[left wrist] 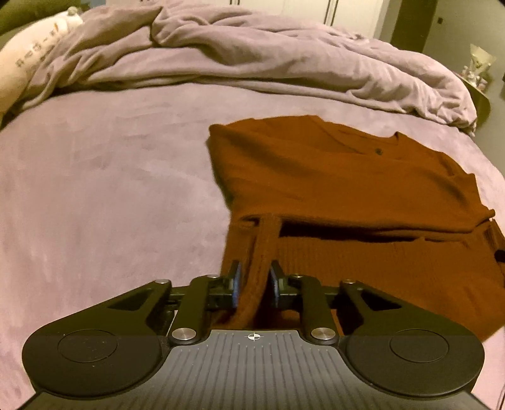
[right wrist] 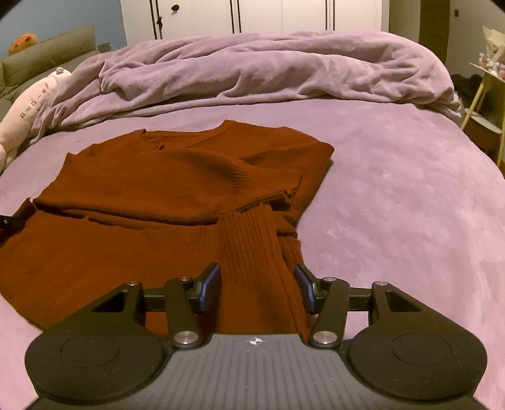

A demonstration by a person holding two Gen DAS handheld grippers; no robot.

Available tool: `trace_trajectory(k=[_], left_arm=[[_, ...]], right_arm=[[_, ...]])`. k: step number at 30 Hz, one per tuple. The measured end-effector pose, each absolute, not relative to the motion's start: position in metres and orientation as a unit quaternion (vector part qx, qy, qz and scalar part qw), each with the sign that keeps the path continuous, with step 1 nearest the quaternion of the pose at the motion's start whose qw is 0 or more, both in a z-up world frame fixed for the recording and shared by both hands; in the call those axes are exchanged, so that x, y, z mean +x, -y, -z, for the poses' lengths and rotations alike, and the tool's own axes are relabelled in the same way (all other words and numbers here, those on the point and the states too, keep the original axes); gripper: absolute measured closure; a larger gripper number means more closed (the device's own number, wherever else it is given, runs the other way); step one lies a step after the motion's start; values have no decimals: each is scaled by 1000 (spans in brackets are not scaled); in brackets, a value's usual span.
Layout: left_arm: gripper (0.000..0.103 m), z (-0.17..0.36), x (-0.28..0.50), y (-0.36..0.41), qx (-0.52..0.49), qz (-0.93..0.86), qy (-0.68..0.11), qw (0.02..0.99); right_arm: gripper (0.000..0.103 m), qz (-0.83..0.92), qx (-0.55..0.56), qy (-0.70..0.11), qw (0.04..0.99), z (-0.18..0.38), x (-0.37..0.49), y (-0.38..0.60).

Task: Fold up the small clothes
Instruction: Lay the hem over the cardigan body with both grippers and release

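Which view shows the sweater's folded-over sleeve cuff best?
The right wrist view: the sleeve cuff lies in plain sight across the sweater. The left wrist view shows the sweater, not that cuff.

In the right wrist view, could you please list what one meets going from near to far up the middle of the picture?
right gripper → rust sweater → purple bed sheet → rumpled purple blanket → white wardrobe doors
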State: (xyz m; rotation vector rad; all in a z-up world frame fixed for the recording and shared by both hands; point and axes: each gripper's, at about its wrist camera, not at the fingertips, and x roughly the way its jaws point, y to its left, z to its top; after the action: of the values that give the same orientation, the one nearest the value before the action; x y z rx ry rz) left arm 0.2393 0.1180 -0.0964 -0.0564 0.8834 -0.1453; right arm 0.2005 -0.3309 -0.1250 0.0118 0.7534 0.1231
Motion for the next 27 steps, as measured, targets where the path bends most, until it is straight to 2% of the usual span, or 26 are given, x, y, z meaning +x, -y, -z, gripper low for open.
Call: trace_trajectory(k=[1, 4, 12, 14, 17, 20, 22, 23, 24, 27], left_arm=[[91, 95, 238, -118, -30, 75, -426, 901], [92, 90, 232, -115, -35, 88, -419, 903], [92, 91, 234, -104, -31, 111, -424, 898], [82, 97, 239, -105, -44, 111, -436, 892], [75, 100, 243, -102, -38, 111, -438, 891], [73, 103, 248, -97, -26, 108, -444, 889], [75, 104, 251, -98, -33, 106, -450, 886], [87, 104, 252, -99, -38, 106, -451, 886], [92, 104, 252, -100, -40, 105, -450, 886], [94, 99, 247, -104, -48, 100, -443, 889]], right_arm=[[71, -55, 3, -366, 929, 125, 201, 331], [92, -53, -5, -361, 931, 124, 201, 328], [93, -60, -19, -345, 936, 123, 191, 322], [92, -53, -19, -354, 934, 126, 195, 324], [91, -53, -22, -355, 933, 126, 199, 321], [90, -56, -33, -363, 930, 126, 207, 317], [90, -54, -33, -367, 928, 127, 211, 317], [90, -53, -30, -369, 927, 127, 213, 317], [90, -53, -28, -372, 926, 127, 214, 317], [95, -58, -35, -369, 927, 125, 211, 315]])
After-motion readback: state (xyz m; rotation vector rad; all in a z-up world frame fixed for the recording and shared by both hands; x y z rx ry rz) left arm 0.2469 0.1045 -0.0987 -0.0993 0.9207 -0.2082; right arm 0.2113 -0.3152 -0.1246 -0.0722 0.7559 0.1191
